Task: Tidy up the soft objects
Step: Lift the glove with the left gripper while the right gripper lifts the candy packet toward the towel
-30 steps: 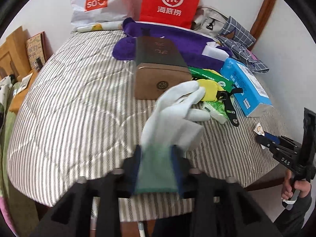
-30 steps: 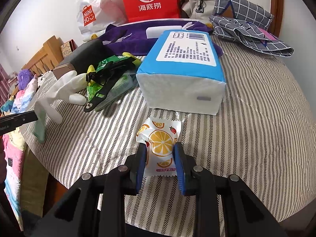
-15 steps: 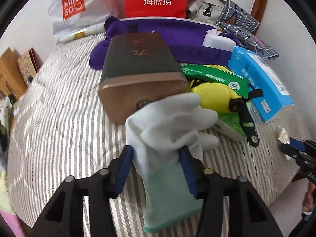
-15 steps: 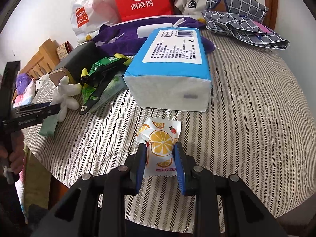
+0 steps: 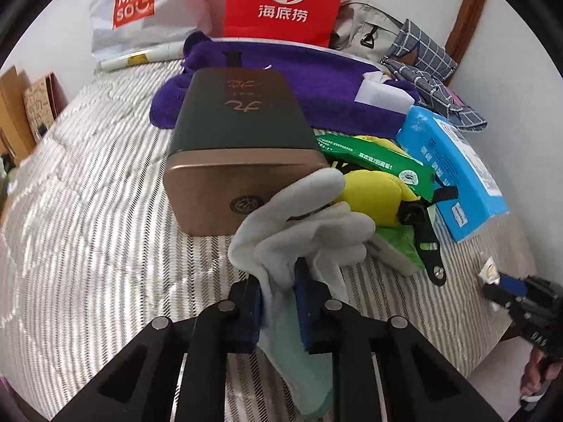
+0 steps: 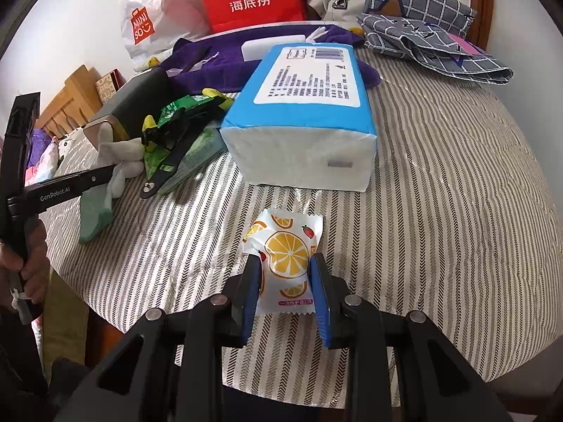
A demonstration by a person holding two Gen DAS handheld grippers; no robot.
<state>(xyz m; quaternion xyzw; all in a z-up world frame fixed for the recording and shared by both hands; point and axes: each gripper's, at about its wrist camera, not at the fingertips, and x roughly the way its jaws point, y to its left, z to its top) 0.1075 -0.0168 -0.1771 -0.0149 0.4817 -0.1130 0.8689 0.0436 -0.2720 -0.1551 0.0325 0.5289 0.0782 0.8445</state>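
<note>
Slippage is our worry — left gripper [image 5: 279, 302] closing on the bunched glove [image 5: 306, 225], right gripper [image 6: 285, 295] pinching the slick orange sachet [image 6: 283, 249] near the bed [image 6: 457, 176] edge.

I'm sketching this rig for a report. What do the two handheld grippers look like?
Both are matte black, with angular cut-out linkages joined by round silver pins. Each ends in two flat fingers faced with blue pads. The left gripper, seen in the right wrist view, carries white "GenRobot.AI" lettering on its side. The right gripper has the same build. No cables or sleeves are visible.
</note>
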